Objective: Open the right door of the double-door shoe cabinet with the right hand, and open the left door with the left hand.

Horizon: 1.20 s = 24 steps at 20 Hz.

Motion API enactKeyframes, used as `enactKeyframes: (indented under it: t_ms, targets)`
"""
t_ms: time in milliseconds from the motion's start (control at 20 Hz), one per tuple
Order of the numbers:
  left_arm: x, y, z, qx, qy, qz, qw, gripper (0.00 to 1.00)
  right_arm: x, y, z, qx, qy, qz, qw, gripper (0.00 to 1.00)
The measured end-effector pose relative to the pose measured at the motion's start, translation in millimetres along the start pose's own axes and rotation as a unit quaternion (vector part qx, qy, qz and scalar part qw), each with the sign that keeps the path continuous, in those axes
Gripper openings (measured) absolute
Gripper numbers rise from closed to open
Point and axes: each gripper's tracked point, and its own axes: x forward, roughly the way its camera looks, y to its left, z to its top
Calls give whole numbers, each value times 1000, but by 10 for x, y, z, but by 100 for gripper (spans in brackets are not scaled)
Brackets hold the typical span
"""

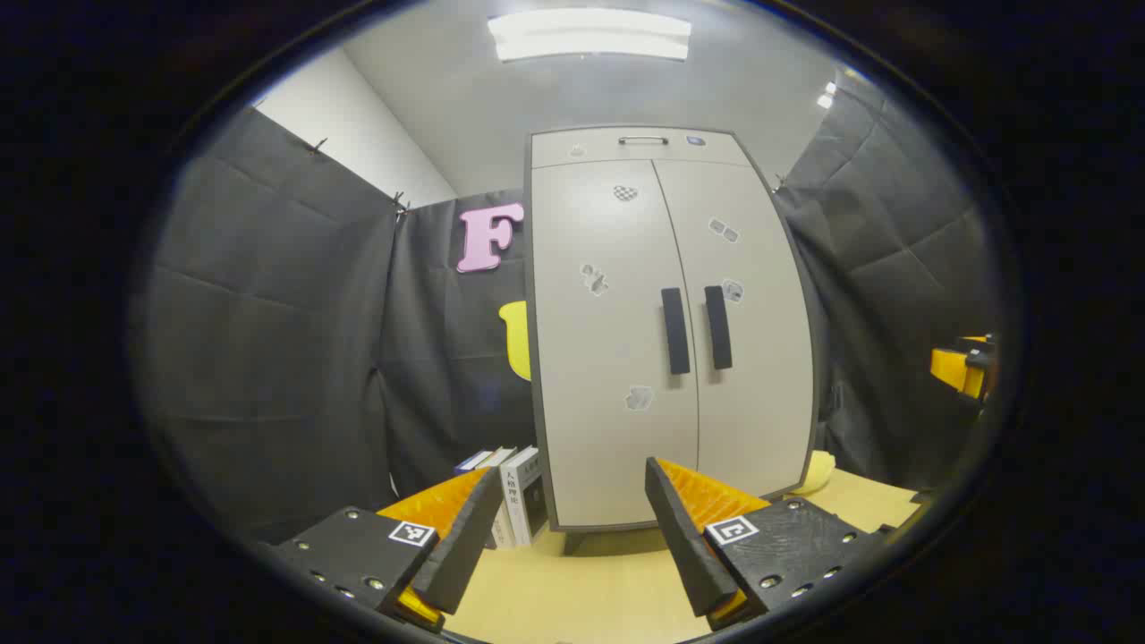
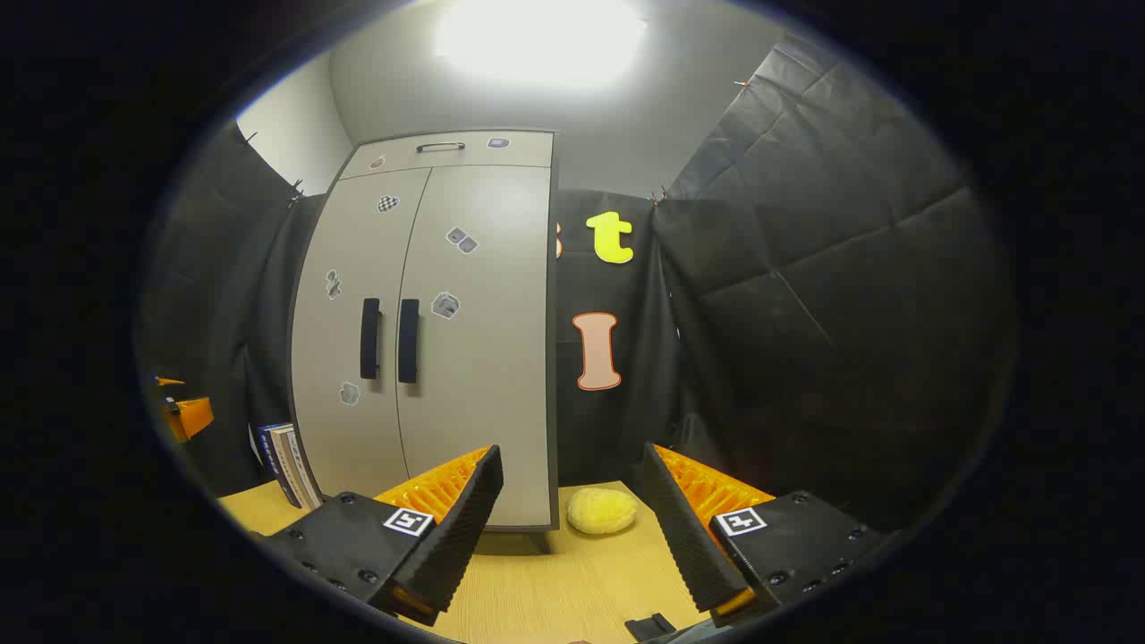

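A tall pale grey double-door shoe cabinet [image 1: 666,331] stands upright on a light wooden surface [image 1: 581,590] at the far side of a booth, with both doors closed. The left door [image 1: 608,358] and the right door [image 1: 756,340] meet at a centre seam. A dark vertical bar handle sits on each side of that seam: the left handle [image 1: 675,330] and the right handle [image 1: 717,326], just beside each other. Small grey stickers dot both doors, and a narrow drawer front with a slim metal pull [image 1: 642,139] runs across the top.

In the left gripper view, the left hand-held gripper [image 1: 572,528] is near the camera with its fingers spread apart, holding nothing and well short of the cabinet. A few upright books [image 1: 519,501] lean against the cabinet's left side.

In the right gripper view, the right hand-held gripper [image 2: 572,523] also has its fingers apart and empty, pointing toward the cabinet's right edge. A round yellow sponge-like lump [image 2: 602,510] lies on the surface just right of the cabinet's base.
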Motion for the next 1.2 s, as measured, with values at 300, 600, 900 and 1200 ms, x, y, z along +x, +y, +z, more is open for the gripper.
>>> enactKeyframes:
  t_ms: [300, 600, 900, 1200]
  targets:
    - [-115, 11, 115, 7, -13, 6, 1000, 93, -34, 114, -48, 9, 5, 21, 1000, 99]
    - [-137, 36, 110, 8, -13, 10, 1000, 93, -2, 146, -116, 25, 22, 25, 999, 98]
    - [-234, 234, 72, 8, -13, 35, 999, 94, 224, 434, -43, 48, 31, 58, 997, 98]
    - [-419, 520, -82, -4, 1, 69, 998, 94, 656, 839, 157, 55, 30, 101, 993, 96]
